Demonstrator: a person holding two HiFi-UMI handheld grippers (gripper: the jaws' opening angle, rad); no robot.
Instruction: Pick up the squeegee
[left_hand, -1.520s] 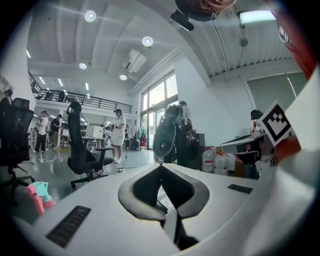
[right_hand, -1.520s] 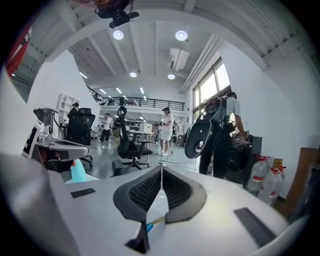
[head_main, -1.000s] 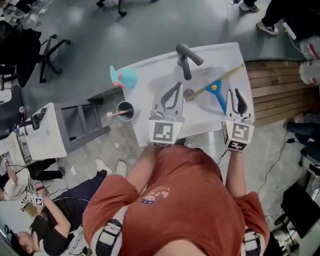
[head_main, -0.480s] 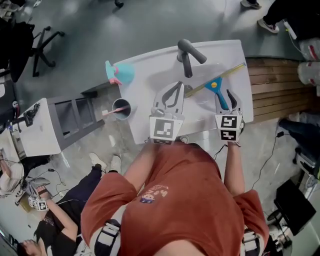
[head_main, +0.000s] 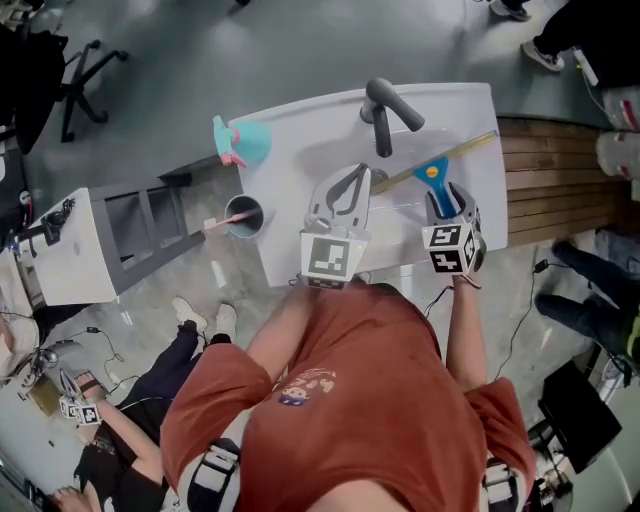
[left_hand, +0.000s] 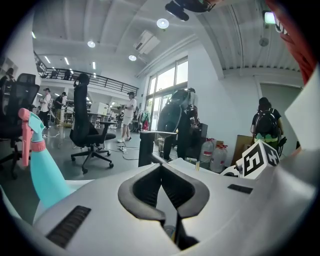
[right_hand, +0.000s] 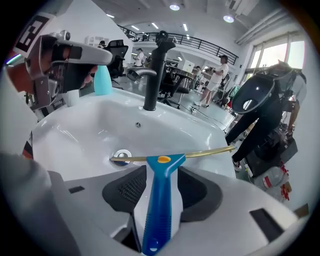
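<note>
— Right gripper (head_main: 447, 200) lower than a second ago?
— Yes, down over the squeegee (right_hand: 160, 200). Its jaws have just been opening and stand wide either side of the blue handle, not pressing it.
— Left gripper (head_main: 356, 175)?
— Closed, empty, over the sink's (right_hand: 90, 125) near side.
— Squeegee?
— Lying in the sink, blade end at the drain (right_hand: 120, 157), black faucet (right_hand: 152, 70) beyond.

A grey floor (head_main: 300, 40) fills the upper frame, wooden decking (head_main: 550, 185) lies at the right edge, and a black office chair (head_main: 80, 65) stands upper left.
</note>
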